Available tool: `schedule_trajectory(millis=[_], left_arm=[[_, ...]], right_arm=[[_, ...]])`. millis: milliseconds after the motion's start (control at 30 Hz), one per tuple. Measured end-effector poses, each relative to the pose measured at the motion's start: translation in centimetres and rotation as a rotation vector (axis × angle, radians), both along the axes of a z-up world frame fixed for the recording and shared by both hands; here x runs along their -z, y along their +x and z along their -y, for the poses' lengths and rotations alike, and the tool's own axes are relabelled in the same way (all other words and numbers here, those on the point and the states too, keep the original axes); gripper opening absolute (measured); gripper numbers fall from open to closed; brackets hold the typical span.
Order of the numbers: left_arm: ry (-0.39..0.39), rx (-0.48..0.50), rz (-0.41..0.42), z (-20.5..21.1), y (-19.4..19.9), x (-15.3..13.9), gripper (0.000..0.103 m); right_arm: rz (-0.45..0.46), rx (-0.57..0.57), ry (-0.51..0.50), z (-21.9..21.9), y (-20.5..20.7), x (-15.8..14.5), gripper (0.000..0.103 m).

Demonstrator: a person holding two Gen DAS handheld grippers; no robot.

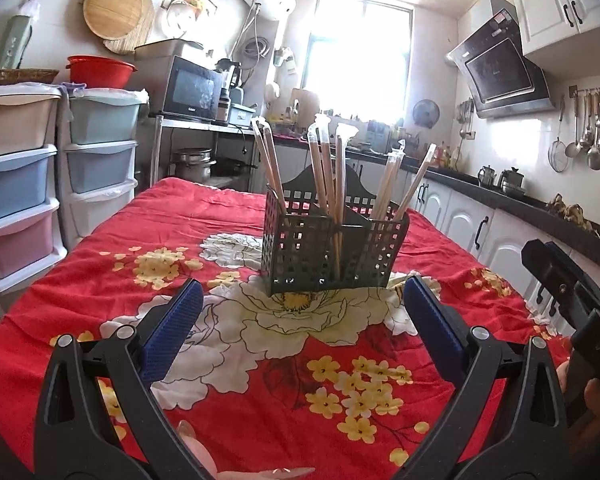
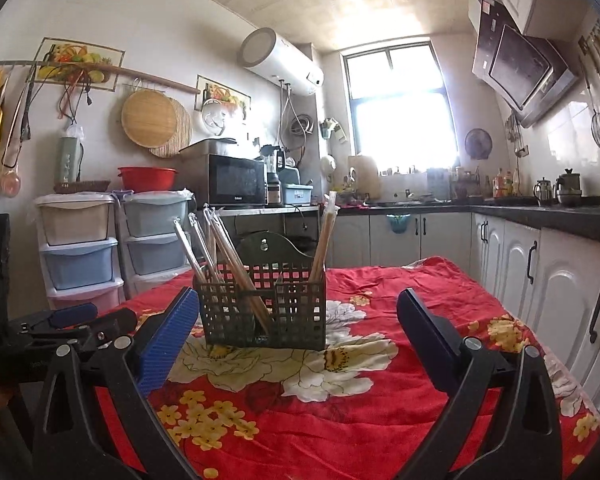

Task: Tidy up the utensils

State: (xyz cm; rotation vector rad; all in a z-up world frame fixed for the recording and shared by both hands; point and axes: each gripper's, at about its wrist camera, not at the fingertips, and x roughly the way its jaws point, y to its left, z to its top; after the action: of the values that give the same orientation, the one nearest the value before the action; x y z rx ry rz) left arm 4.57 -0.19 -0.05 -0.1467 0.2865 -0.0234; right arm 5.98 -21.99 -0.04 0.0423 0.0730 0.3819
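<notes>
A dark perforated utensil holder (image 1: pixel 332 252) stands on the table with the red floral cloth (image 1: pixel 140 232). Several wrapped wooden chopsticks (image 1: pixel 328 168) stand in its compartments. My left gripper (image 1: pixel 302 308) is open and empty, just short of the holder. The right gripper's body (image 1: pixel 556 280) shows at the right edge of the left wrist view. In the right wrist view the holder (image 2: pixel 260 308) with its chopsticks (image 2: pixel 228 256) stands ahead and left of centre. My right gripper (image 2: pixel 296 316) is open and empty. The left gripper (image 2: pixel 76 320) shows low at the left.
Stacked plastic drawer units (image 1: pixel 24 184) stand left of the table. White cabinets under a dark counter (image 1: pixel 500 200) run along the right. A microwave (image 1: pixel 192 88) sits on a shelf behind the table. Something pale pink (image 1: pixel 204 456) lies at the near edge.
</notes>
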Motion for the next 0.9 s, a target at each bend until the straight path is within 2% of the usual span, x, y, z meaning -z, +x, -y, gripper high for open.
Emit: schedule_trajectory(millis=[900], left_arm=[[0.002, -0.009, 0.026, 0.01, -0.47, -0.31, 0.092]], right_arm=[[-0.015, 0.004, -0.006, -0.13, 0.23, 0.32, 0.097]])
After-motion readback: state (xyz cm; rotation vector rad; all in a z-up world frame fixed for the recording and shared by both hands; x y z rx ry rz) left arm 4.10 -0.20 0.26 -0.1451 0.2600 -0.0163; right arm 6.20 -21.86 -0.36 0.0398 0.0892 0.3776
